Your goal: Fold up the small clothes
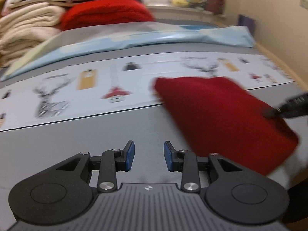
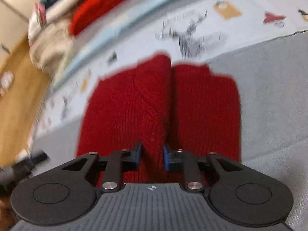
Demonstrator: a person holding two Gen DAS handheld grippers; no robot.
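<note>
A red knitted garment (image 1: 221, 115) lies on the grey bedcover (image 1: 96, 134), to the right of and beyond my left gripper (image 1: 149, 156). That gripper hovers over bare grey cloth, open, with nothing between its blue pads. At the right edge of the left wrist view, the black tip of my right gripper (image 1: 277, 111) reaches onto the garment. In the right wrist view the red garment (image 2: 134, 100) shows two lobes with a crease down the middle. My right gripper (image 2: 152, 156) is shut on a ridge of this knit at its near edge.
A printed sheet with deer figures (image 1: 96, 88) crosses the bed, with a light blue sheet (image 1: 173, 36) behind it. Folded cream towels (image 1: 25, 32) and a red folded knit (image 1: 104, 13) are piled at the back left. Wooden floor (image 2: 17, 96) lies beyond the bed's edge.
</note>
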